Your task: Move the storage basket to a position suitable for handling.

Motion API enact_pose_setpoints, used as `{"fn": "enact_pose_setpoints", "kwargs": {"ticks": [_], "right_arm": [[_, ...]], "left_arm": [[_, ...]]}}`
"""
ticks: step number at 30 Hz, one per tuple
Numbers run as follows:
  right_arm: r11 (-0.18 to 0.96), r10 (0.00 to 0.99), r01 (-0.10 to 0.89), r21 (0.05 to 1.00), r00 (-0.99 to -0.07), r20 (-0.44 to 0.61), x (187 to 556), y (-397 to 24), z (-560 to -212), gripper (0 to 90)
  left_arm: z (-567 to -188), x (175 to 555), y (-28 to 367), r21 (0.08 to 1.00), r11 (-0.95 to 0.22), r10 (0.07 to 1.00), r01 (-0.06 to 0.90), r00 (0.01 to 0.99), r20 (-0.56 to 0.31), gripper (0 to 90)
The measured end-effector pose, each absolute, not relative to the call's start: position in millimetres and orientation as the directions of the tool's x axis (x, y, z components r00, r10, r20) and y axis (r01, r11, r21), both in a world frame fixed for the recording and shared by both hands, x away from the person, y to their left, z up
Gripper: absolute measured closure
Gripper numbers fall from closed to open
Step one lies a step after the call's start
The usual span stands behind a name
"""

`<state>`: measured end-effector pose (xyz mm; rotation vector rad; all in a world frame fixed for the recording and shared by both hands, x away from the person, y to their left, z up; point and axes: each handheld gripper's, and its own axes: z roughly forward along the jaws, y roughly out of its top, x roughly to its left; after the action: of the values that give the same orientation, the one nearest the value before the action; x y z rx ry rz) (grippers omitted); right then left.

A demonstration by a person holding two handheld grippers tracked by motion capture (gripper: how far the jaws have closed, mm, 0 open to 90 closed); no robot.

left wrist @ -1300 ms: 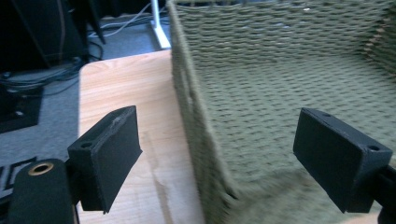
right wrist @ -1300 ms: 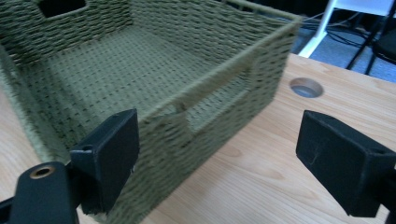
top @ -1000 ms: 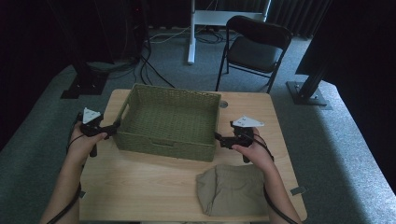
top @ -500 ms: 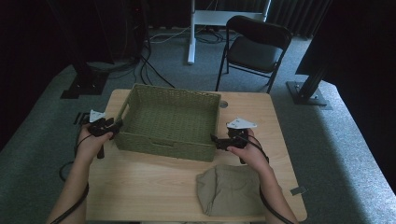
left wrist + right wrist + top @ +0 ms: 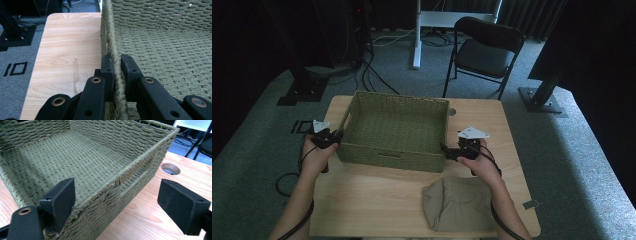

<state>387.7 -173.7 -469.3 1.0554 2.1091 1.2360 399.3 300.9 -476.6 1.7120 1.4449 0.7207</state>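
Note:
A green woven basket (image 5: 388, 156) stands empty on the wooden table (image 5: 372, 200). My left gripper (image 5: 337, 136) is at its left wall. In the left gripper view the left gripper (image 5: 117, 62) is shut on the basket's rim (image 5: 108, 27). Its jaws have just been closing, and the woven edge is pinched between the pads. My right gripper (image 5: 446, 150) is at the basket's right wall. In the right gripper view the right gripper (image 5: 120, 205) stands open astride that wall (image 5: 140, 165), one jaw inside the basket and one over the table, neither pressing on it.
A folded khaki cloth (image 5: 457, 202) lies on the table's near right part, just under the right hand. A round hole (image 5: 451, 112) sits in the tabletop behind the basket's right corner. A black folding chair (image 5: 484, 50) and a white stand post are beyond the table.
The left hand has moved right toward the basket and its jaws have closed on the left rim. The right gripper has stayed at the right wall, still open.

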Motion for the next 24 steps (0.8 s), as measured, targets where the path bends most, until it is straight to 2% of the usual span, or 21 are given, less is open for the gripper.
{"fn": "enact_pose_setpoints", "kwargs": {"ticks": [11, 24], "right_arm": [[0.284, 0.834, 0.392, 0.875, -0.551, -0.023, 389, -195, -469, 14.8], [0.257, 0.866, 0.406, 0.877, -0.5, -0.022, 391, -219, -470, 14.1]], "left_arm": [[-477, 388, 280, 0.832, -0.059, 0.973, 0.551, 0.22, -0.077, 82.0], [-478, 392, 256, 0.836, -0.062, 0.966, 0.546, 0.242, -0.086, 79.5]]}}
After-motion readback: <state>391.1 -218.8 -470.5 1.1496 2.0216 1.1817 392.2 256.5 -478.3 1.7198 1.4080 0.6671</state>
